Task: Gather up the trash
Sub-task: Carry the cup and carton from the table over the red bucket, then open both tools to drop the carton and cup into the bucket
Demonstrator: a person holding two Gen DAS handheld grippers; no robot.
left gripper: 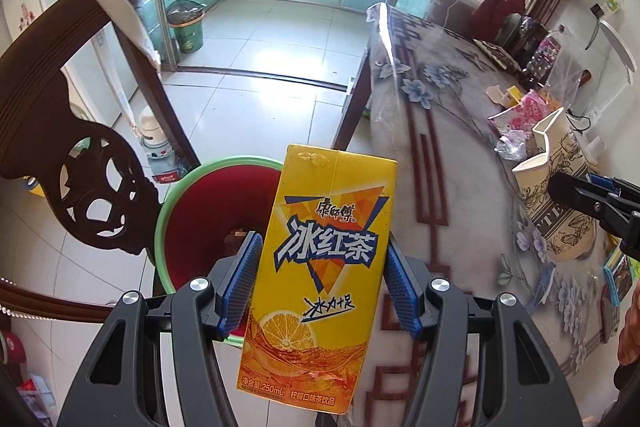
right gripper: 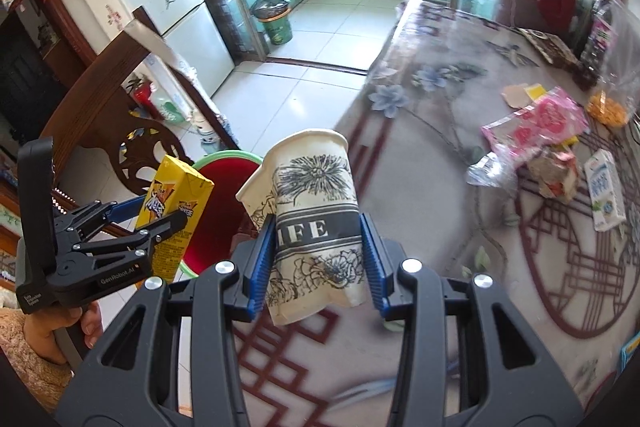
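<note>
The left tongs point(left gripper: 320, 283) are clamped on a yellow tea carton point(left gripper: 316, 267), pads pressed against its two narrow sides so it stands upright, top end forward. The right tongs point(right gripper: 316, 259) are clamped on a paper cup point(right gripper: 312, 223), squeezed enough that its wall is dented and its mouth pinched out of round; the cup tilts, mouth toward 12 o'clock. Both grips sit low on the body, which probably keeps each piece steady while it is carried.

Both pieces hang near the surface point(left gripper: 460, 147) edge, beside a bin point(left gripper: 200, 211) with a green rim and dark red inside, standing on the floor by a wooden chair point(left gripper: 60, 131). In the left view the bin lies at about 10 o'clock from the carton; in the right view it shows at 9 o'clock from the cup, between cup and carton. That looks like the drop spot, so both pieces seem held ready for release there. Its inside reads dark red; what lies in it I cannot tell.

More trash waits on the surface, at about 2 o'clock from the cup: a pink wrapper point(right gripper: 536, 123), crumpled clear plastic point(right gripper: 488, 167) and a white milk carton point(right gripper: 604, 191). A second, lined bin point(right gripper: 274, 19) stands far off in the kitchen doorway, well apart from everything.
</note>
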